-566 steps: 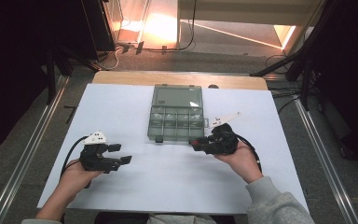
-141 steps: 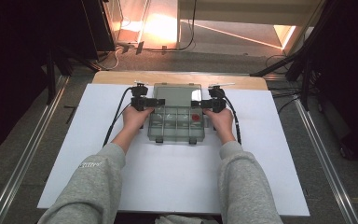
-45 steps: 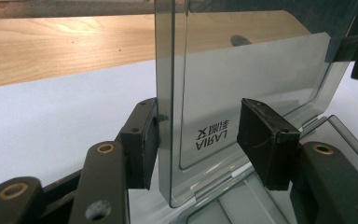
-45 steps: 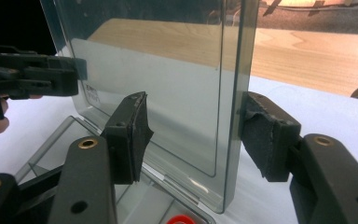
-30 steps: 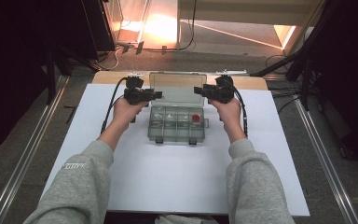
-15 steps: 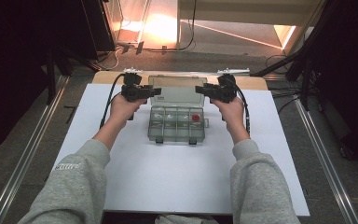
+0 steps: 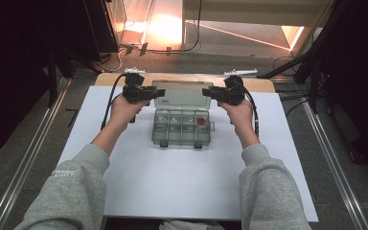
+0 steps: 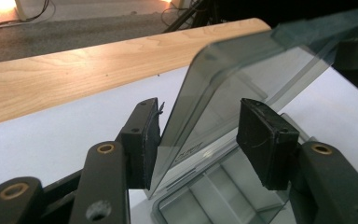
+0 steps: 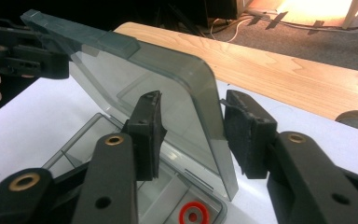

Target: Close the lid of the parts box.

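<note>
I judge I'm mid-way through opening the compartment box (image 7: 182,127), which sits toward the table's far edge on the white sheet (image 7: 191,182). Its clear lid (image 8: 242,93) stands tilted up between both tools. The left gripper (image 8: 198,140) straddles one lid edge, the right gripper (image 9: 191,133) the other — jaws parted on each, not clenched, pads just beside the plastic. Next I'd ease the lid back flat, gently.

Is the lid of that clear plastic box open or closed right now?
Open. The lid stands tilted up from the box, each side edge between the jaws of a gripper, the compartments uncovered below.
</note>
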Motion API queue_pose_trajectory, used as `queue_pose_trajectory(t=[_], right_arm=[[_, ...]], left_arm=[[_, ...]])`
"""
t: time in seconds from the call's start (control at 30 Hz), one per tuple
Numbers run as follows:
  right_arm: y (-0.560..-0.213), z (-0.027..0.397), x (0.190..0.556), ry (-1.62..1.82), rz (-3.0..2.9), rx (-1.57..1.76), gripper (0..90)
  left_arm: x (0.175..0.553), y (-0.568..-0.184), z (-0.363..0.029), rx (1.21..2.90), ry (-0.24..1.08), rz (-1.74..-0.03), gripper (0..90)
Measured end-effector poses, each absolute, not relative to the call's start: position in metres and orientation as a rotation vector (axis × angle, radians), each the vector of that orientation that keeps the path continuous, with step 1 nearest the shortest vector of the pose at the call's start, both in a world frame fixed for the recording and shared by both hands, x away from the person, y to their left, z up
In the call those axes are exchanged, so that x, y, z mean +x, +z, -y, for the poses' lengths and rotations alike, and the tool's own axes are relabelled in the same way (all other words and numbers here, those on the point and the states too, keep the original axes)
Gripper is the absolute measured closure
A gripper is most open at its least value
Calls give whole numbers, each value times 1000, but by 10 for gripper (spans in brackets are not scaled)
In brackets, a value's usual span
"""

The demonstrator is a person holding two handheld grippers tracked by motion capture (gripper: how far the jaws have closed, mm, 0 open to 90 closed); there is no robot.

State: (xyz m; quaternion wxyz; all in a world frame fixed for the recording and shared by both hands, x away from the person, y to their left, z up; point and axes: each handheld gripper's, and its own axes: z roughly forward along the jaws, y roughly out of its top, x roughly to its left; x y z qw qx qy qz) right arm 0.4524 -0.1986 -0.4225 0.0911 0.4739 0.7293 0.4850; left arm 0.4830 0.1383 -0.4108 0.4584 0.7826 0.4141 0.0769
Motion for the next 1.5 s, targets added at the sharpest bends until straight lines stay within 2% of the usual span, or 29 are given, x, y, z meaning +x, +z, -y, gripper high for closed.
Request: queue_pose_trajectory(t=[0.2,0.67,0.77,1.5], right_arm=[[-423,200,449,1448,-2173,1404,603],[-420,196,441,1433,-2204,1346,529],[-419,194,441,1438,-2202,1339,516],[-411,191,431,1401,-2265,1318,505]], left_arm=[[480,-409,-136,1949,201,-1004,480],[473,-406,-140,1979,170,-978,471],[472,-404,-142,1981,158,-977,426],[451,-397,-163,2004,130,-964,425]])
